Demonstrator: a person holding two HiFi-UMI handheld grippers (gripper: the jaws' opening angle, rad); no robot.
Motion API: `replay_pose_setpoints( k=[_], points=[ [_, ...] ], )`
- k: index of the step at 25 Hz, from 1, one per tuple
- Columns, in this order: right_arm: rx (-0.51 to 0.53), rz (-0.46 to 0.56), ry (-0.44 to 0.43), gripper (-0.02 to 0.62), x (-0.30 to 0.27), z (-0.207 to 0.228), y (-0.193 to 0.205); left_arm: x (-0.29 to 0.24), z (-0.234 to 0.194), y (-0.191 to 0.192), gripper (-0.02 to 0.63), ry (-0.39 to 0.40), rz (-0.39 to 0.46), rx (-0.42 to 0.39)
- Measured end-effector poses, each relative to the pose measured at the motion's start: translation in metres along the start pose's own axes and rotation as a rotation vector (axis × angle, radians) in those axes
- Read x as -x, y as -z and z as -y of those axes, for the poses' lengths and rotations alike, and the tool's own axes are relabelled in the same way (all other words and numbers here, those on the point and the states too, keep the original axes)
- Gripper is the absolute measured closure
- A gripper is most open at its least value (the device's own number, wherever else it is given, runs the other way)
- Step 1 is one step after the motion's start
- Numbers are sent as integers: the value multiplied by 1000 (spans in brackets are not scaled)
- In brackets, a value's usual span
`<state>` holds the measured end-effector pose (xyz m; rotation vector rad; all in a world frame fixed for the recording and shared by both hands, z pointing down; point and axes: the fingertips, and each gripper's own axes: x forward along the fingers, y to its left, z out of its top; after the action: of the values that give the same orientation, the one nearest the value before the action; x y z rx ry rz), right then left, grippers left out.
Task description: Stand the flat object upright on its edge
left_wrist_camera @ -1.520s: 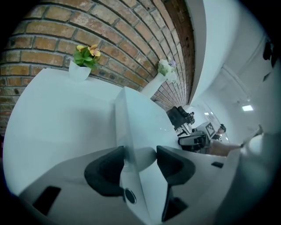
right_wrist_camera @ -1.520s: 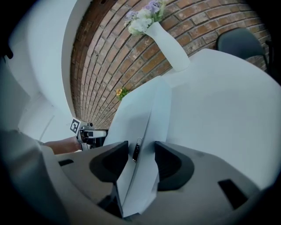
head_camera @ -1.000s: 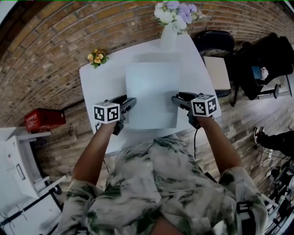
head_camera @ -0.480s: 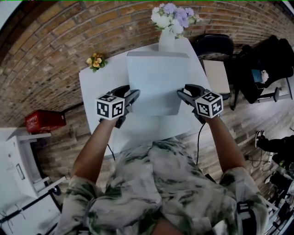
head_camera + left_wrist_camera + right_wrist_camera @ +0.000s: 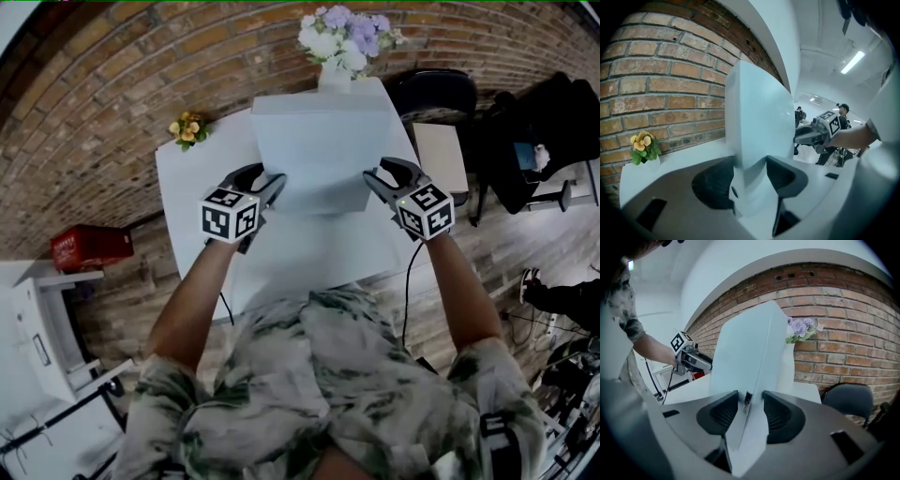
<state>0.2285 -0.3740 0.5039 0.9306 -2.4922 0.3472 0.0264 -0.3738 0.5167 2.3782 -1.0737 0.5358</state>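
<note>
"Where's the white panel [image 5: 323,155]?"

"Tilted up steeply over the table [image 5: 197,187], toward its far edge, just in front of the vase of flowers [image 5: 342,37]."

"Who's got it?"

"Both. The left gripper [image 5: 750,180] is clamped on its left edge. The right gripper [image 5: 751,411] has the right edge between its jaws, which are closing on it."

Loose short-sleeved shirt [image 5: 309,375] mottled green and off-white, bare forearms [image 5: 192,300], thin black cable [image 5: 407,291] by the right one
</note>
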Motion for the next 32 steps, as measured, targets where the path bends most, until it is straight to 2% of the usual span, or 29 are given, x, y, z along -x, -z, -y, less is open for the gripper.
replay_pose_setpoints(
  k=[12, 24, 32],
  points=[
    [170, -10, 116, 414, -15, 41, -4, -34, -8, -15, 379, -81, -7, -109],
    [211, -8, 168, 414, -27, 65, -2, -57, -15, -26, 380, -136, 0, -171],
    [206, 3, 176, 414, -27, 63, -2, -59, -19, -20, 380, -130, -10, -153]
  ],
)
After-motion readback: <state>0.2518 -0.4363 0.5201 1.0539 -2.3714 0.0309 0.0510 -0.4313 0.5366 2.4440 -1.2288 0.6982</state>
